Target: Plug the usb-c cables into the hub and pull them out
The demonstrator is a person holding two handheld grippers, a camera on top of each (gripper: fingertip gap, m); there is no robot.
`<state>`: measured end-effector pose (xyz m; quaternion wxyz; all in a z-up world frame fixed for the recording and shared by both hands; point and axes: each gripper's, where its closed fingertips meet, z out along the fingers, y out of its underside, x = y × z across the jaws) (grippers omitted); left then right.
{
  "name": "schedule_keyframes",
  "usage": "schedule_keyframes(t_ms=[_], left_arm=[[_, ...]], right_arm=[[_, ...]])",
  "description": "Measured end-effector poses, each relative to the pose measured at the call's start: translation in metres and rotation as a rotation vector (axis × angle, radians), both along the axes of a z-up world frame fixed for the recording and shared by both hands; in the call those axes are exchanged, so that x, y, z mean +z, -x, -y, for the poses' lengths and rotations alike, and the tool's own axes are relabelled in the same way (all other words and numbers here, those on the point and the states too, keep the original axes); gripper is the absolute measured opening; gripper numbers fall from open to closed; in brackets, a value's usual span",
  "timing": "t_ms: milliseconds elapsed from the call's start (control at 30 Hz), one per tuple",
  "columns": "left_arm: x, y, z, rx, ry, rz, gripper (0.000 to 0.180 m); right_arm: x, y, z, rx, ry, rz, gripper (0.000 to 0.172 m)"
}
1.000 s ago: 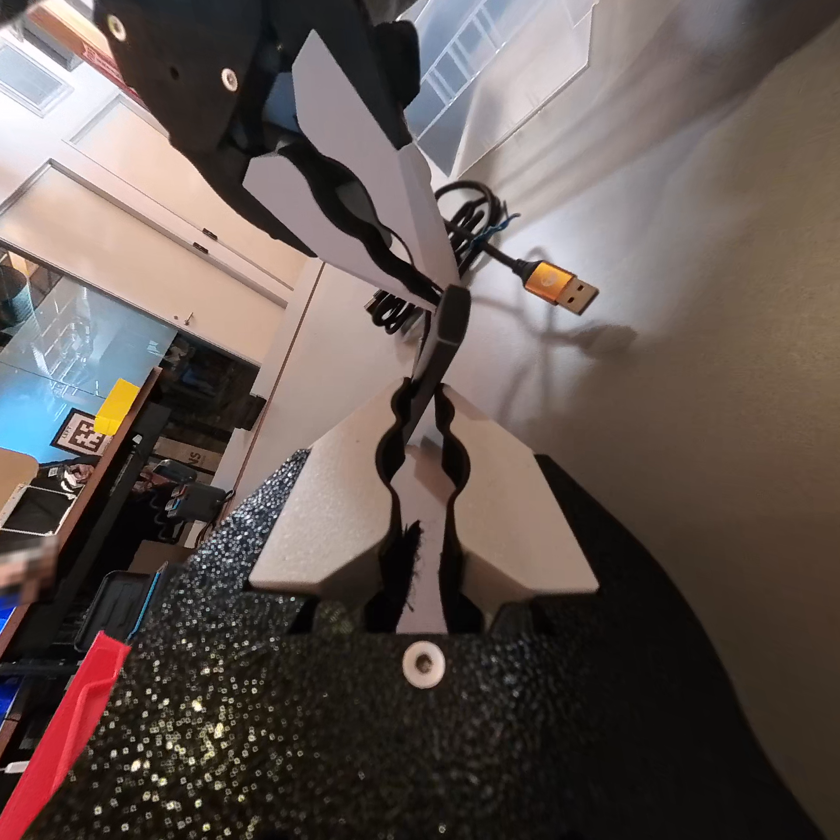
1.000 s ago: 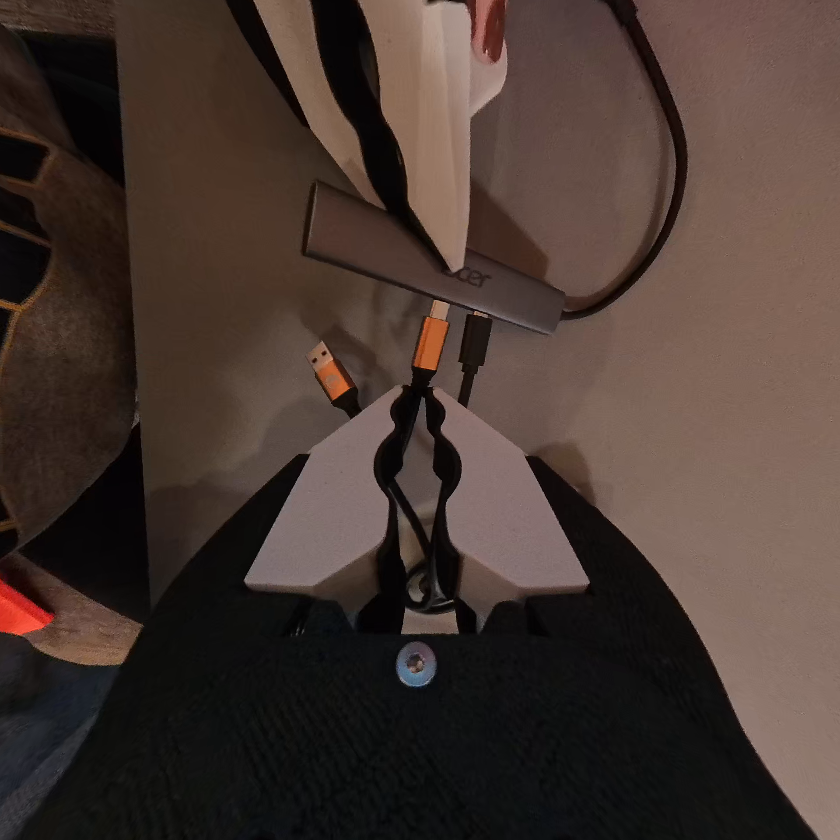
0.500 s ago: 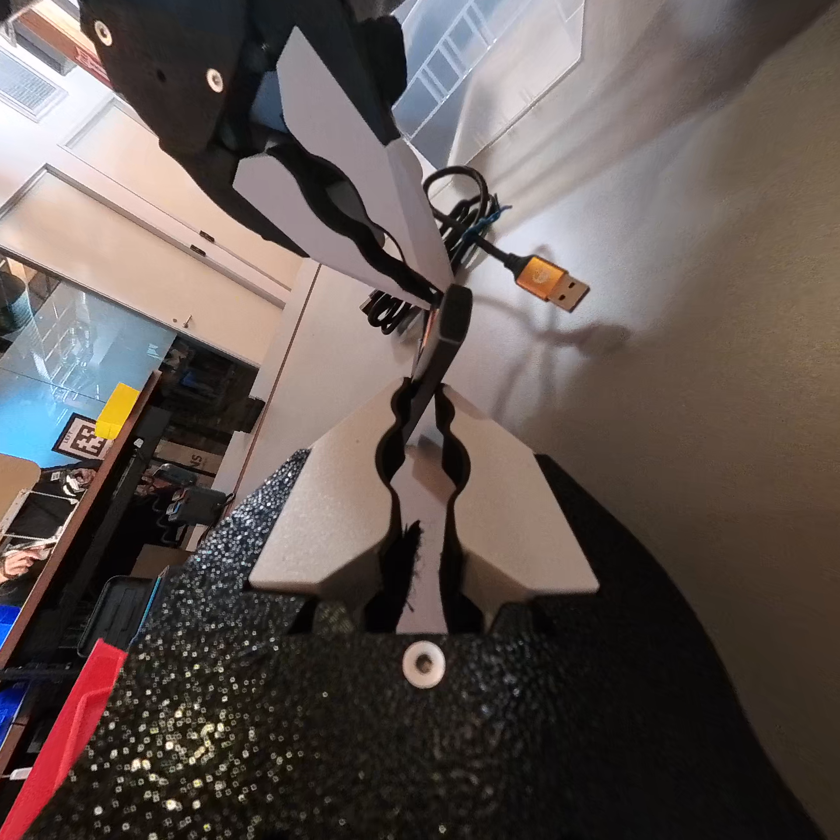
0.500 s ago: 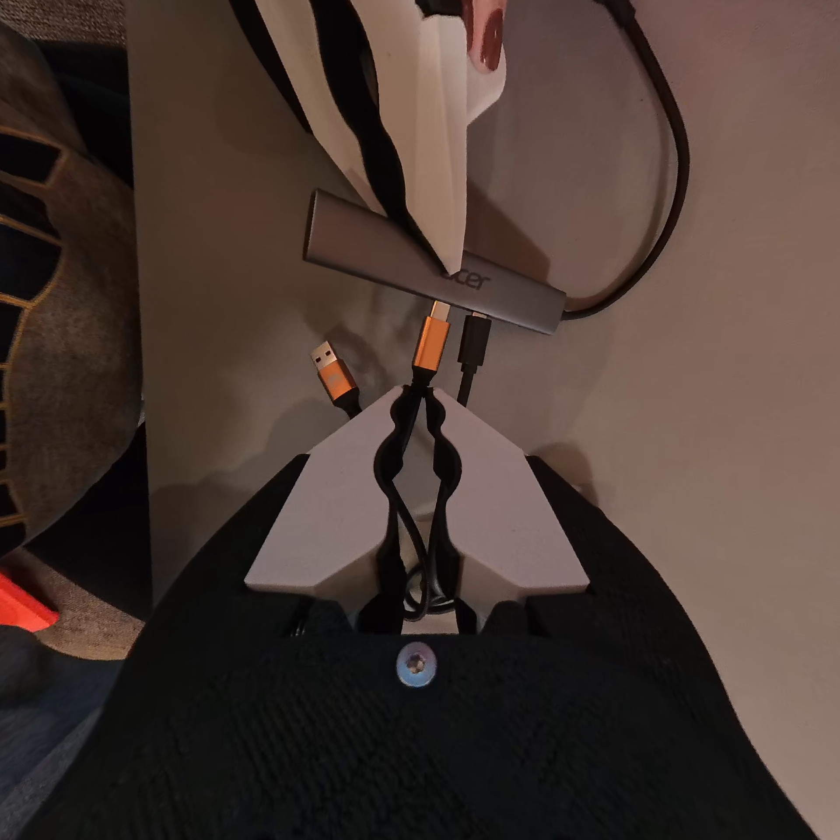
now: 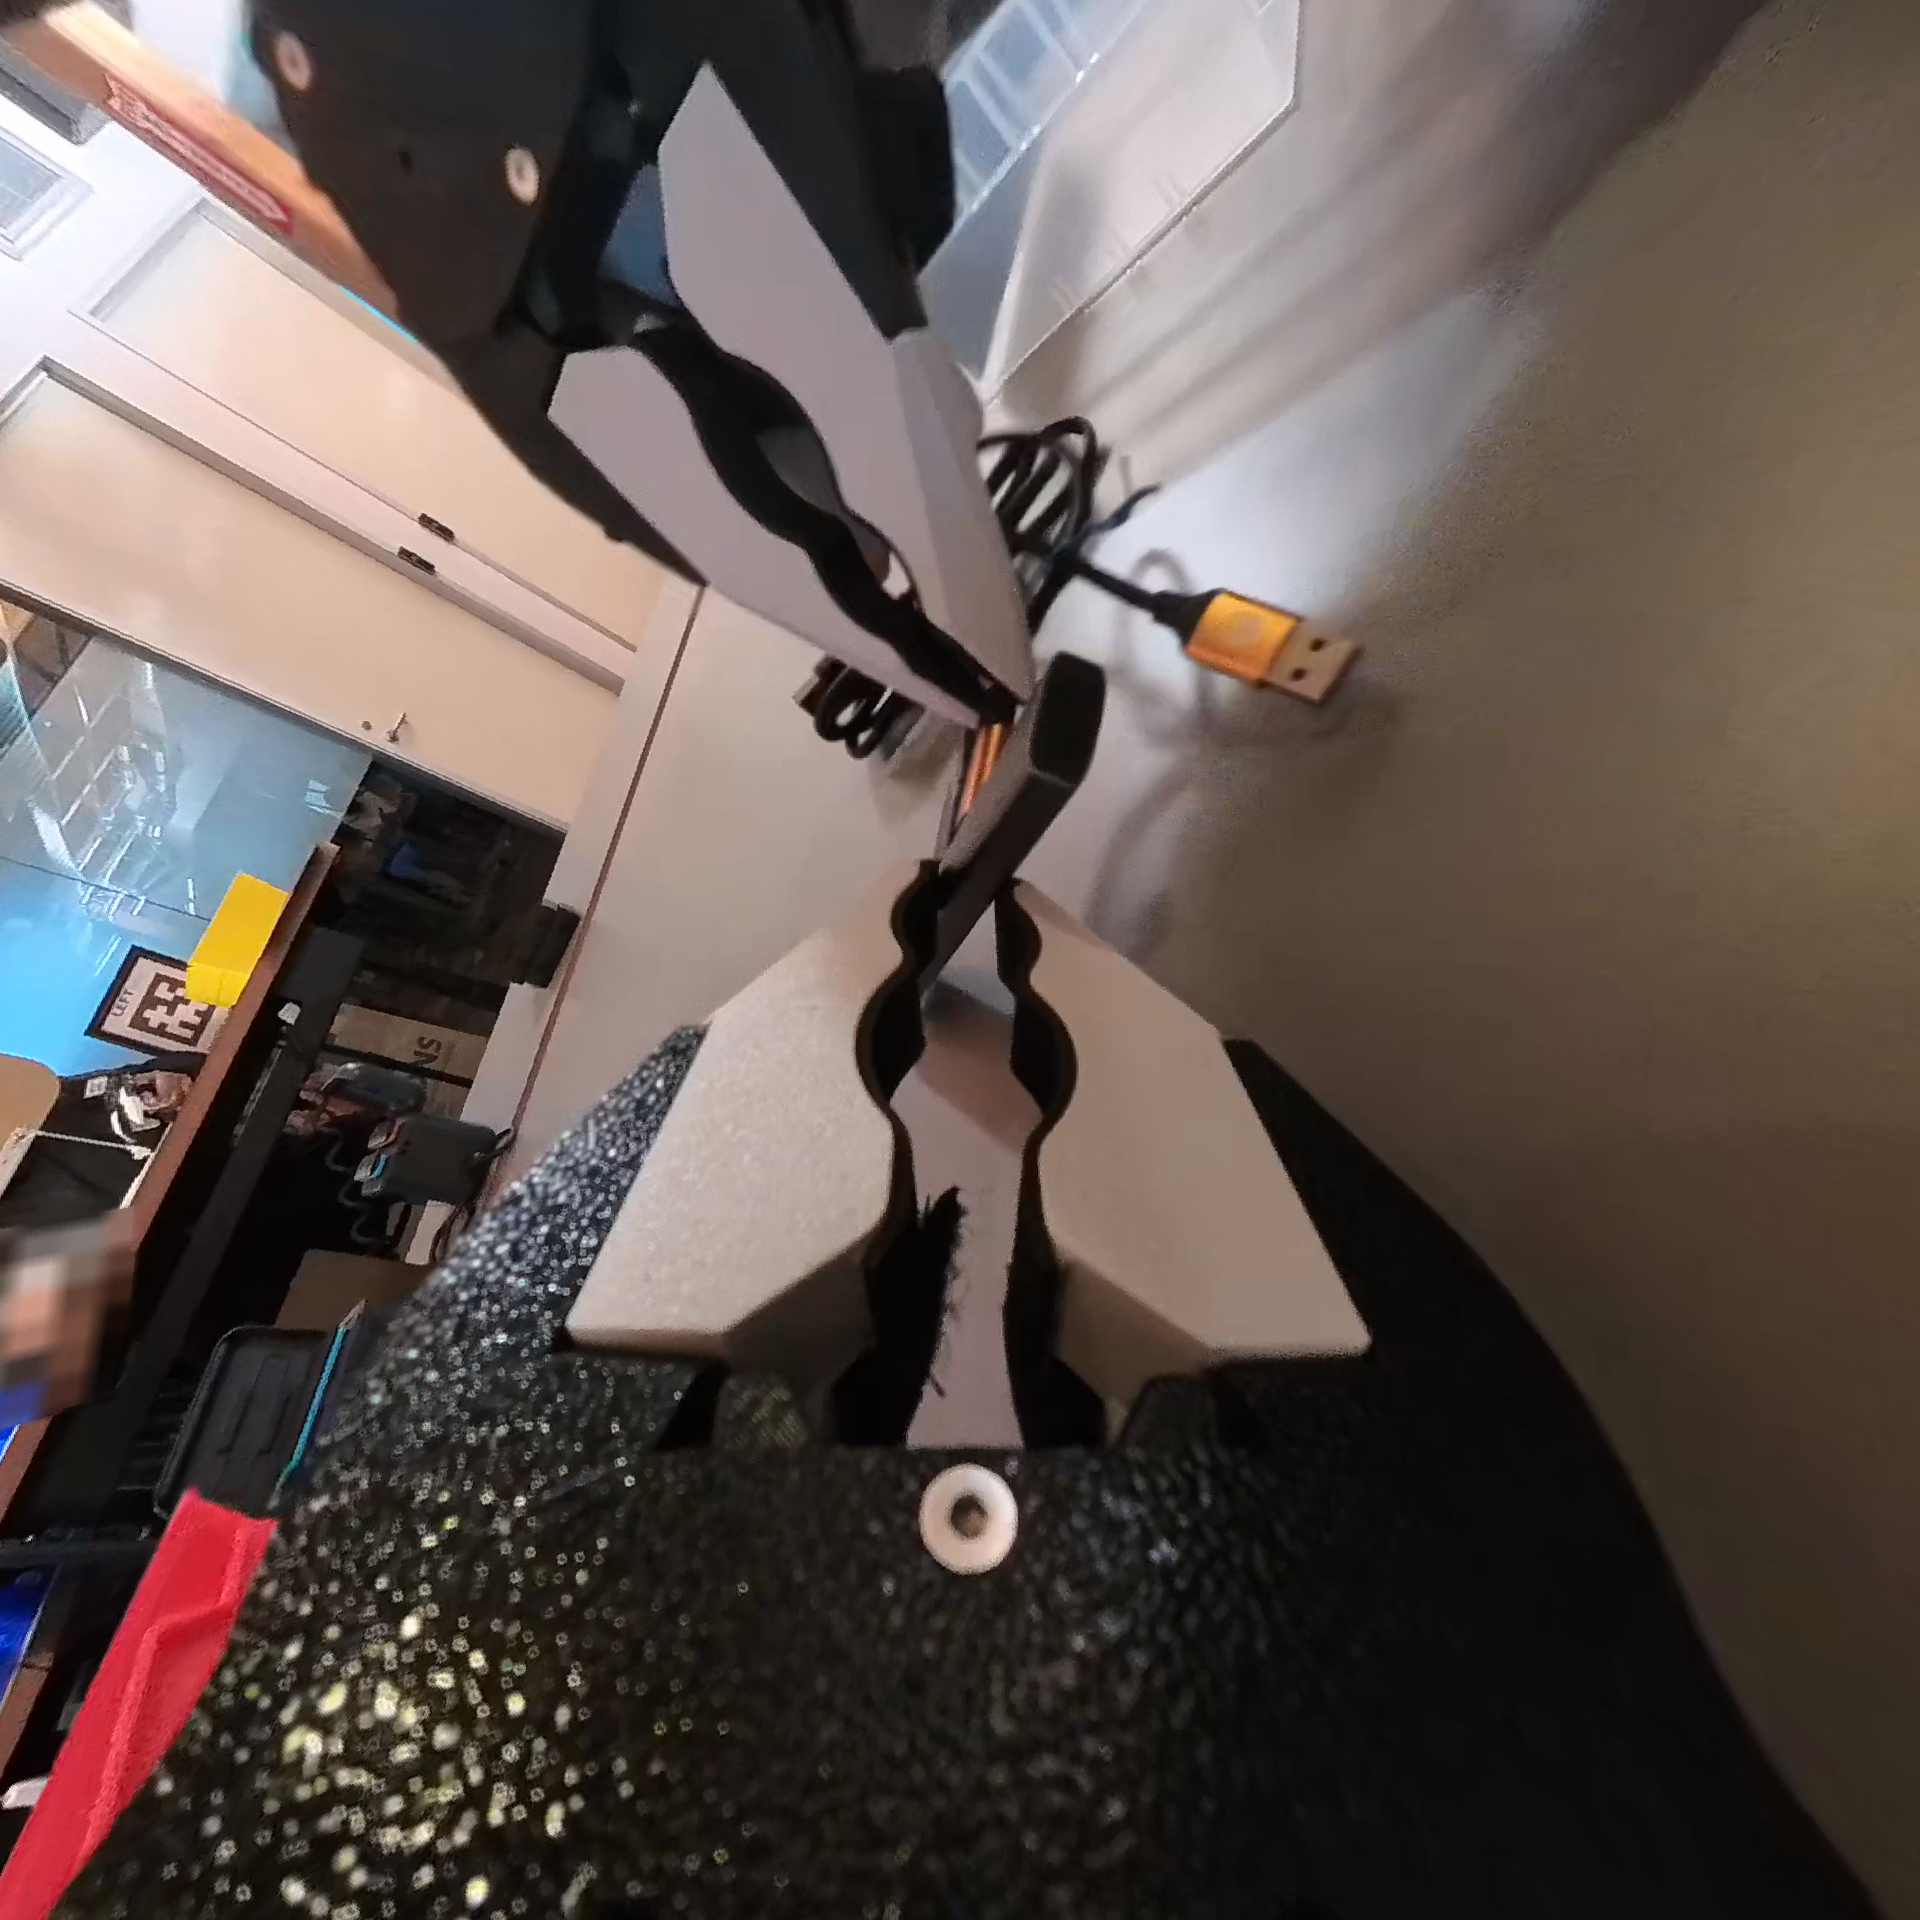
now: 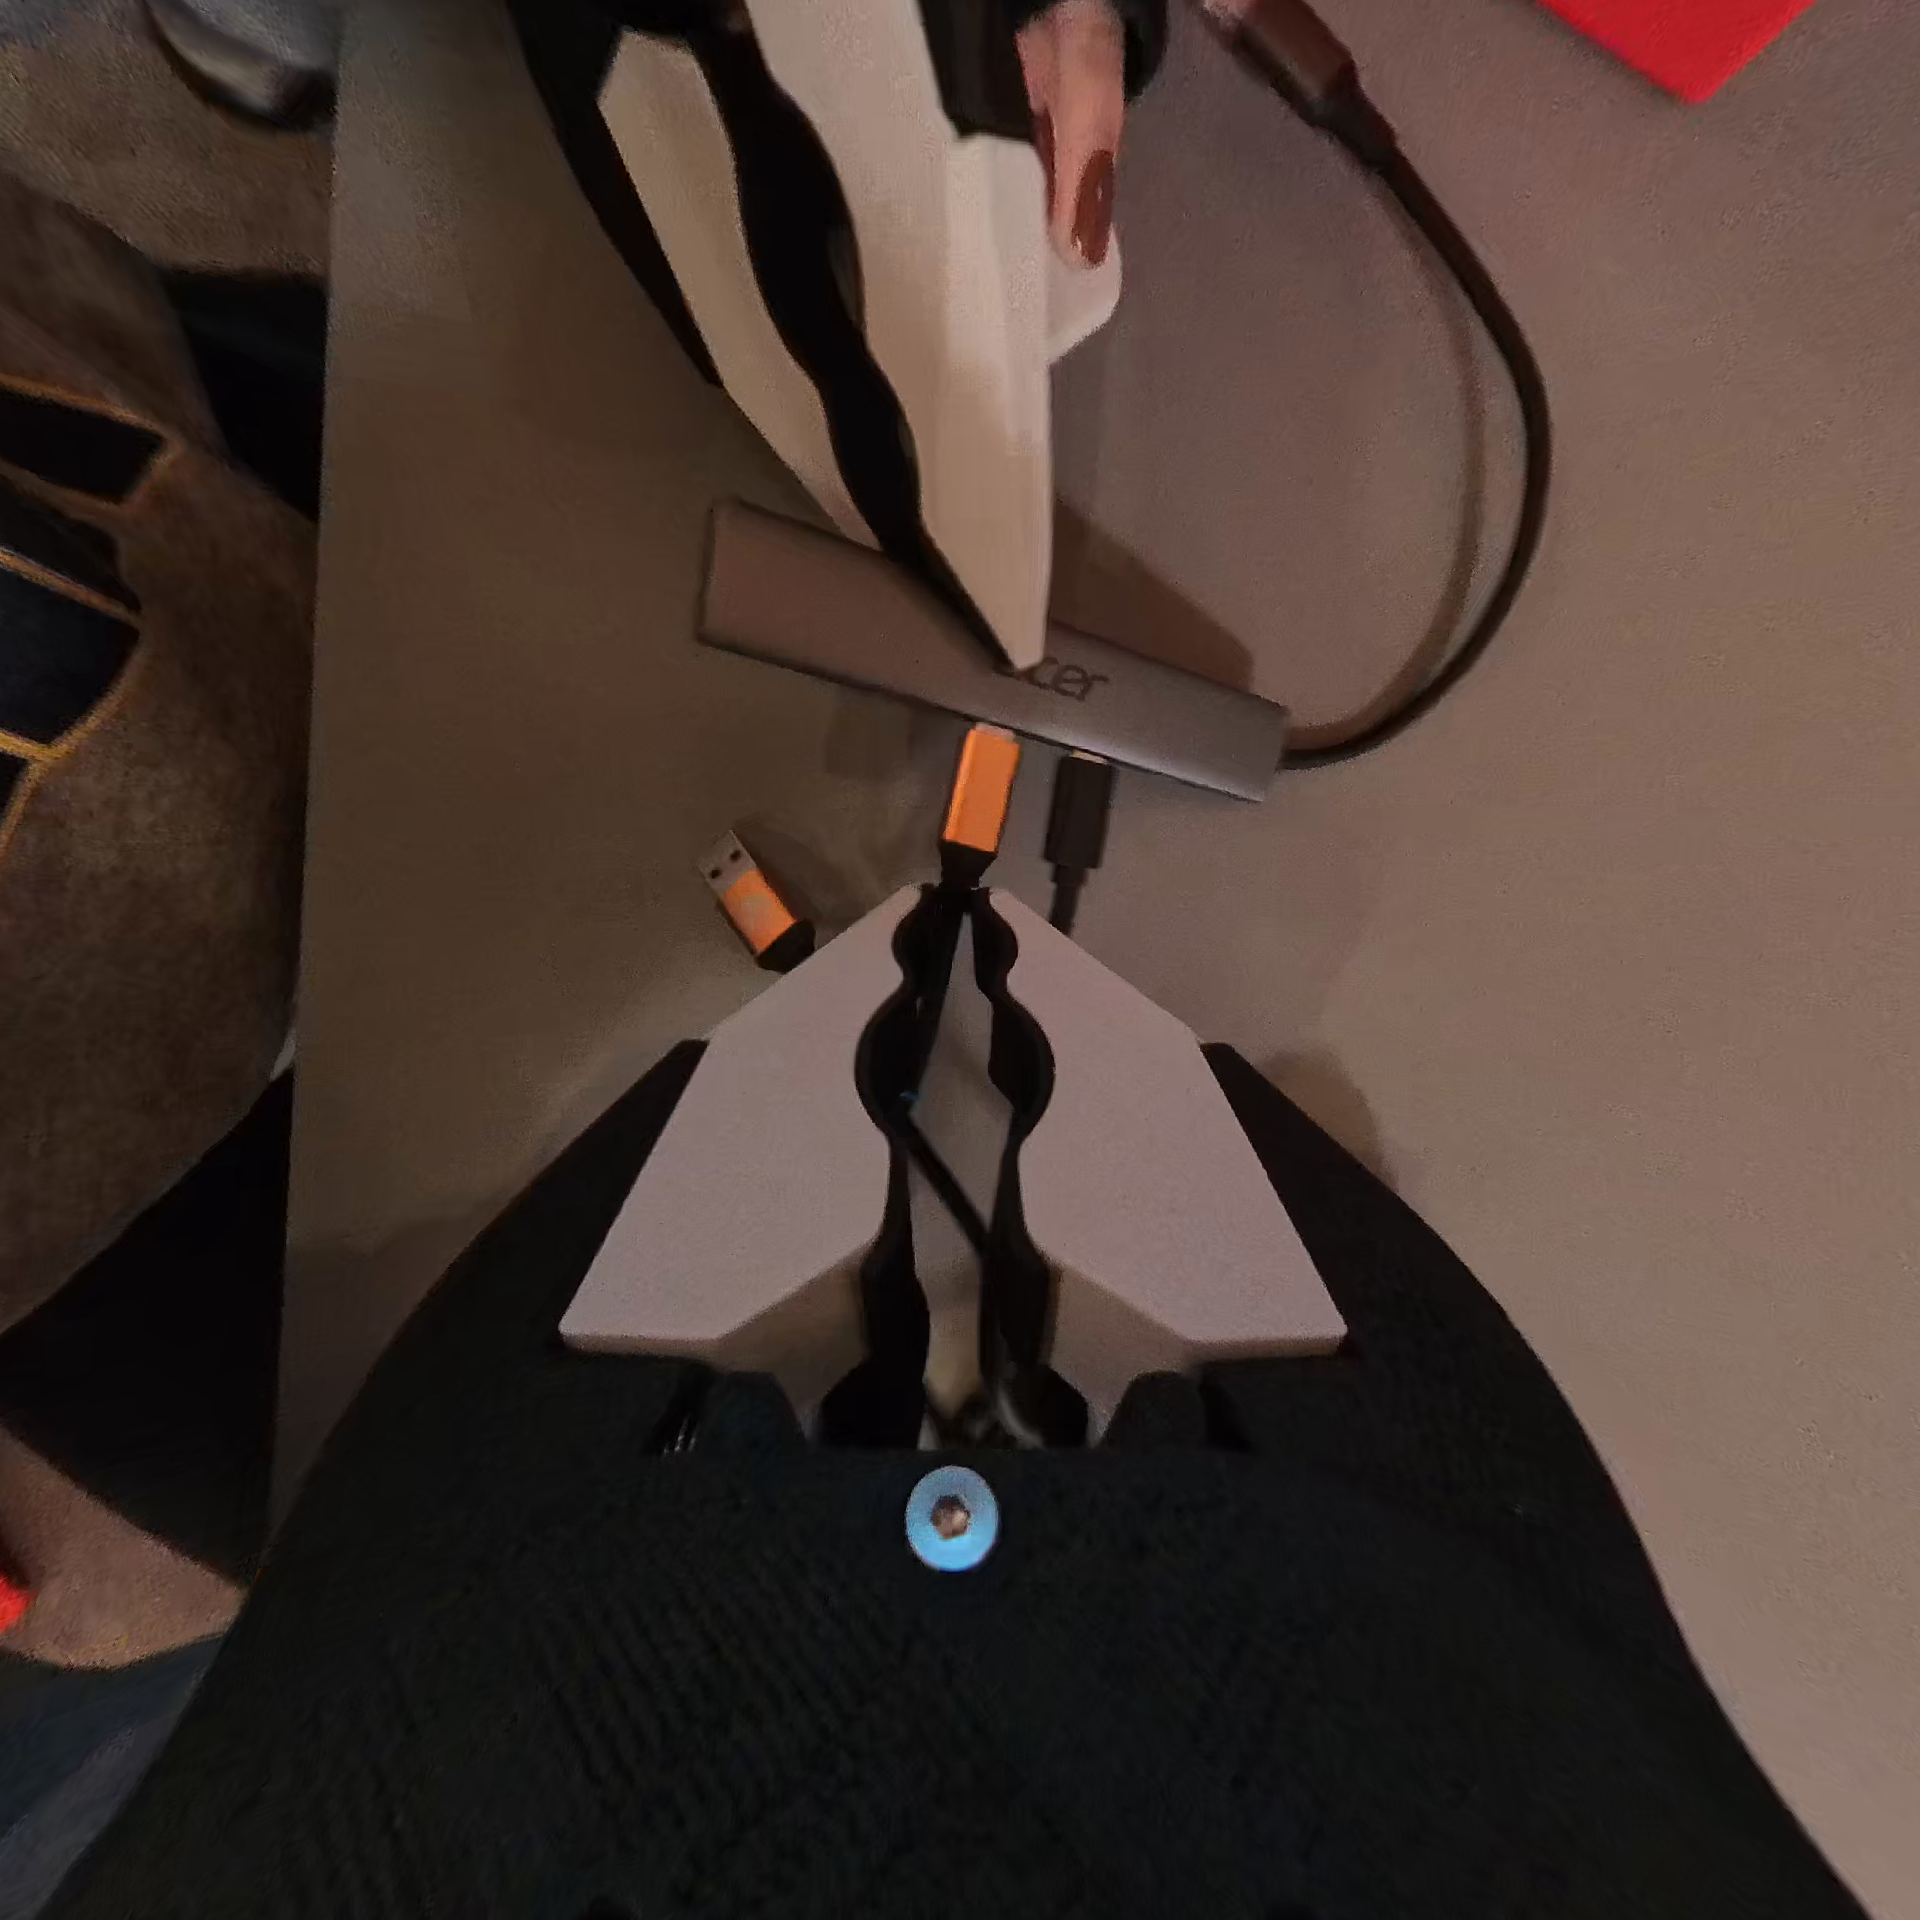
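Plug-in step, judging by the layout: right gripper [image 6: 954, 896] fingers pinch the black cable just behind the orange metal plug [image 6: 979, 787], its tip at the hub [image 6: 831, 613] port. Left gripper [image 5: 961, 883] fingers clamp the slim grey hub on the matte surface [image 6: 1558, 1039]. Next: push or pull straight. Black plug [image 6: 1081, 821] is seated alongside.

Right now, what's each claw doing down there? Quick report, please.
Left gripper clamps the grey hub. Right gripper pinches the cable behind the orange plug, seated in the hub beside a black plug. Spare orange connector lies loose nearby; nothing blocking.
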<state>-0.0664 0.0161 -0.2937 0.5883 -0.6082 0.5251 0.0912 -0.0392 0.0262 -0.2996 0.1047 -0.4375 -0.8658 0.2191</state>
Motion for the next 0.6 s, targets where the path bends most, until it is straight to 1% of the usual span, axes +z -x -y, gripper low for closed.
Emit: schedule_keyframes(t_ms=[67, 233, 367, 467, 533, 567, 600], left_arm=[[-0.001, -0.001, 0.0, -0.002, 0.009, 0.001, 0.009], [-0.006, -0.001, -0.003, 0.005, 0.031, -0.012, 0.009], [-0.007, 0.0, -0.005, 0.012, 0.038, -0.01, 0.009], [-0.001, 0.005, -0.009, 0.053, -0.007, -0.015, 0.009], [0.008, 0.012, -0.015, 0.123, -0.037, 0.015, 0.008], [0.011, 0.015, -0.018, 0.146, -0.032, 0.043, 0.008], [0.014, 0.016, -0.019, 0.156, -0.033, 0.066, 0.008]], right_arm=[[-0.004, 0.0, 0.002, -0.019, 0.023, -0.036, 0.003], [-0.014, 0.005, -0.003, -0.071, 0.013, -0.107, 0.002], [-0.015, 0.008, -0.006, -0.082, -0.021, -0.142, 0.002], [-0.009, 0.012, -0.011, -0.146, -0.047, -0.23, 0.005], [0.008, 0.013, -0.012, -0.197, -0.078, -0.34, 0.041], [0.02, 0.016, -0.012, -0.209, -0.124, -0.429, 0.057], [0.033, 0.019, -0.005, -0.182, -0.174, -0.533, 0.06]])
